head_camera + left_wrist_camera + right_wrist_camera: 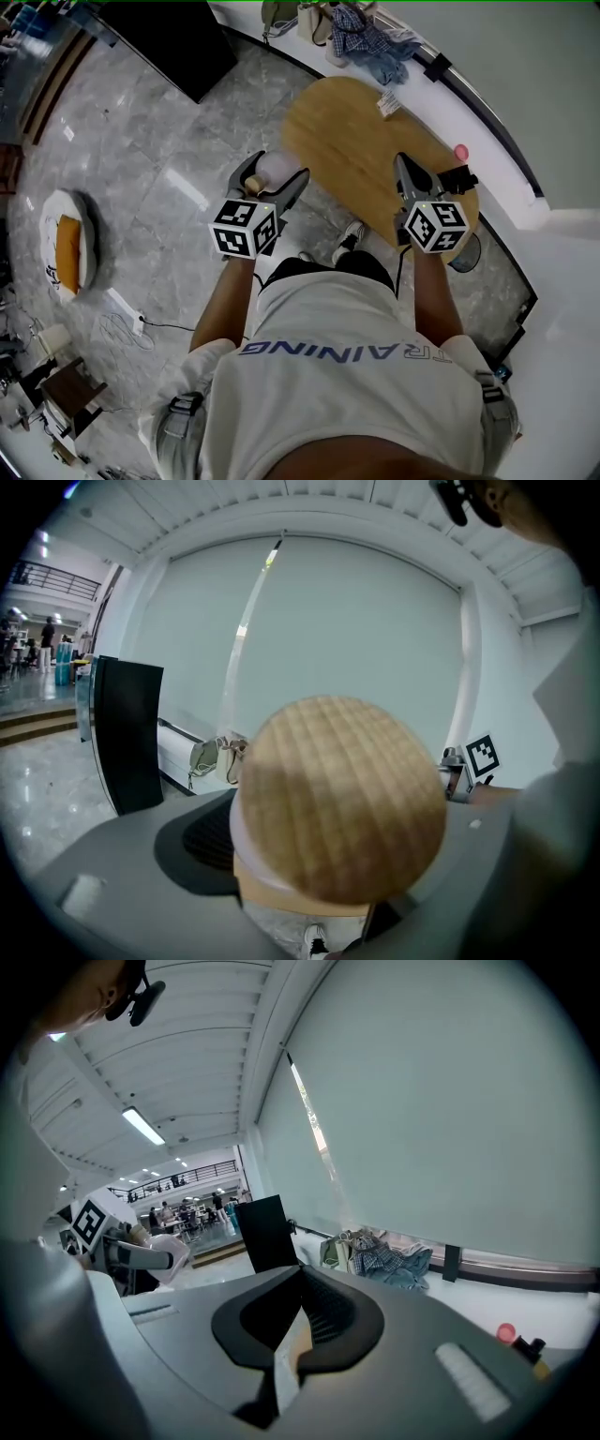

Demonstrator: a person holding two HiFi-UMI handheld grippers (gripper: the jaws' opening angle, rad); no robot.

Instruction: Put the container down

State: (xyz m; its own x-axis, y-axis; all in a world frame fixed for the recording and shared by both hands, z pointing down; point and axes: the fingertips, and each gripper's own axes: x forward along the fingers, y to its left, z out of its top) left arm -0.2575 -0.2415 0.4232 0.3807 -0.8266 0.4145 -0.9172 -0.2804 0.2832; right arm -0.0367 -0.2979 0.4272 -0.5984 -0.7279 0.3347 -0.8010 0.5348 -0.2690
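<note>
The left claw (pixel 275 180) is clamped on the container (pixel 277 166), a pale tub whose 1 round wooden lid (pixel 339 794) faces its camera. The container is held in the air just off the left edge of the oval wooden counter (pixel 352 131), seemingly above the floor (pixel 169 159). The right claw (pixel 295 1335) hangs over the counter's near right edge, its 2 jaws together on nothing.

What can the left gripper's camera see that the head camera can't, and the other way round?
Only the left gripper view shows the wooden lid close up, and the far-off people. Only the head view shows the white and orange cushion on the floor and the left gripper's marker cube. Both show the container gripped by the left gripper, the black panel and the right gripper's marker cube.
</note>
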